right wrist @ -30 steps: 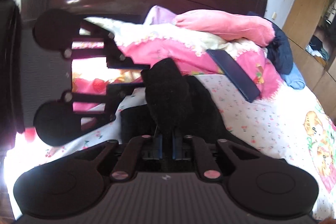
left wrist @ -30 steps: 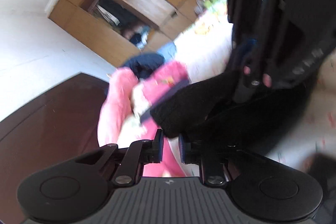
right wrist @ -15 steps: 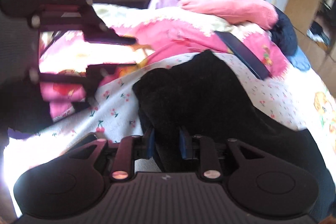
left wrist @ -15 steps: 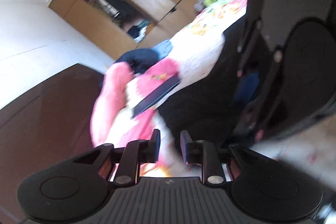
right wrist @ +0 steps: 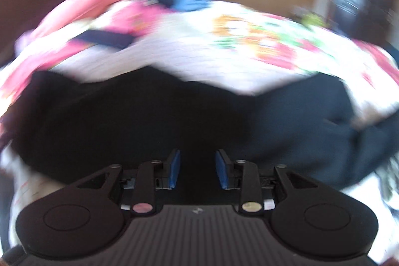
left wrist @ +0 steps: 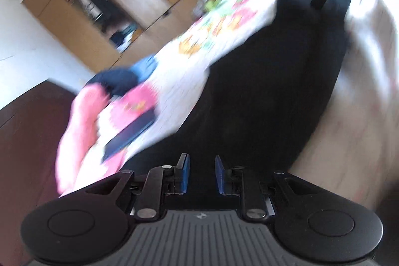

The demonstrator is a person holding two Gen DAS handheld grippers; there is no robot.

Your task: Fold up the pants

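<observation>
The left gripper (left wrist: 202, 172) and the right gripper (right wrist: 197, 171) both stand with fingers parted and nothing between them, each directly above the black pants (right wrist: 139, 116). The pants lie flat on the floral bedsheet (right wrist: 204, 54), near the edge closest to the person. Their long axis runs crosswise before the right gripper and straight ahead of the left gripper, whose view shows the right gripper at the far end.

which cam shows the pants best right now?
Right wrist: the black pants spread across nearly the full width of the frame on the bedsheet, with both side ends visible, though blurred. Left wrist shows them as one dark band running away from the camera, and is also blurred.
</observation>
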